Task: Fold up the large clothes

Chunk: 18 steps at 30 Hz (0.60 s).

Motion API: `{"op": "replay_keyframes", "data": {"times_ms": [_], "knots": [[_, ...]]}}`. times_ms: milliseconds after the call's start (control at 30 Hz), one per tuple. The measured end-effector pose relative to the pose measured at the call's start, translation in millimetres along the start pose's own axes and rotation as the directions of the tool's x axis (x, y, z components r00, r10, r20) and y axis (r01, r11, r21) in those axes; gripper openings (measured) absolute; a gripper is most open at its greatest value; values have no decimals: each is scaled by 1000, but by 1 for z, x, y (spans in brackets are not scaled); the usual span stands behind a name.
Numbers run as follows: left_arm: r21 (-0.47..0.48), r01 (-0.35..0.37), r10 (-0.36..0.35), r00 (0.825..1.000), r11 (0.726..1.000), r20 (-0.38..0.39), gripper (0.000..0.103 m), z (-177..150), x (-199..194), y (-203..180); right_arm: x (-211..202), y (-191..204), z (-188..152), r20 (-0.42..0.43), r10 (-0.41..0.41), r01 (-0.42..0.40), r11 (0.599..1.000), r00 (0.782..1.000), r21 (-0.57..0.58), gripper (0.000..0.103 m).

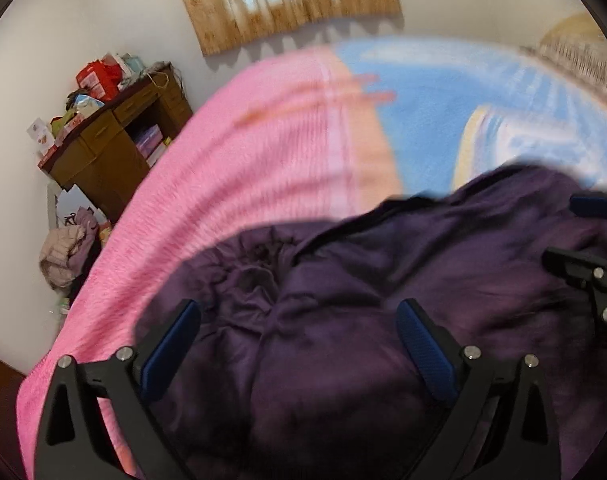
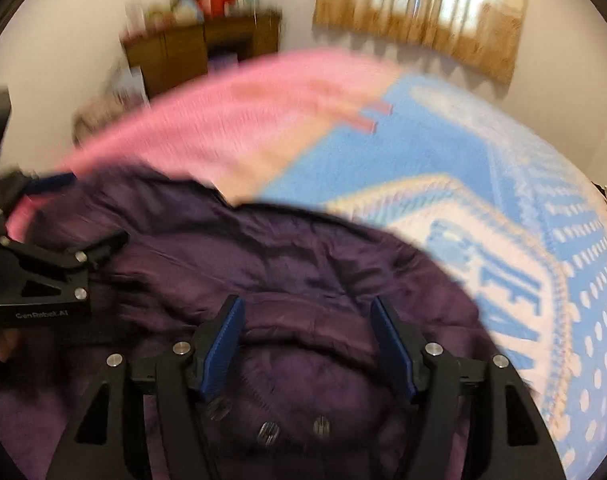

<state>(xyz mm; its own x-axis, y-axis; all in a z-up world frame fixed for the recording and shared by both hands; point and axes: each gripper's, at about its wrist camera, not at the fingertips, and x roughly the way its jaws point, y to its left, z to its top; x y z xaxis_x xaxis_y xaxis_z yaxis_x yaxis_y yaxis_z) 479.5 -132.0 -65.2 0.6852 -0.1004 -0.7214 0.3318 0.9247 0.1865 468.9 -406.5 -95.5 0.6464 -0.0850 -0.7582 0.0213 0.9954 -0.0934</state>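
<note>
Purple jacket [image 2: 303,264], dark, shiny and rumpled, lies bunched on the pink and blue blanket [image 2: 443,152], three snap buttons [image 2: 267,432] showing. Left gripper [image 1: 299,344] hangs spread wide above it, gripping nothing; right gripper [image 2: 307,344] likewise parted and empty over the fabric. "GenRobot-AI" reads on the left gripper's side.
</note>
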Motion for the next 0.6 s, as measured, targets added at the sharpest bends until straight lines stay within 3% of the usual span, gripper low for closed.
{"op": "replay_keyframes", "data": {"times_ms": [133,267,400,600], "knots": [[-10,49,-47,993,999,109,101,-15,-78,12,-75,-10,-32,30,29,-28,999,999,-17,73],[-15,94,-90,982,995,169,102,-71,-147,28,-143,-23,-101,35,72,-74,995,997,71,74],[-23,133,-128,981,991,145,103,-153,-191,43,-198,-28,-189,-4,164,-160,970,987,184,74],[-26,175,-173,983,984,63,103,-243,-219,56,-263,-22,-292,-37,149,-134,953,988,273,74]]}}
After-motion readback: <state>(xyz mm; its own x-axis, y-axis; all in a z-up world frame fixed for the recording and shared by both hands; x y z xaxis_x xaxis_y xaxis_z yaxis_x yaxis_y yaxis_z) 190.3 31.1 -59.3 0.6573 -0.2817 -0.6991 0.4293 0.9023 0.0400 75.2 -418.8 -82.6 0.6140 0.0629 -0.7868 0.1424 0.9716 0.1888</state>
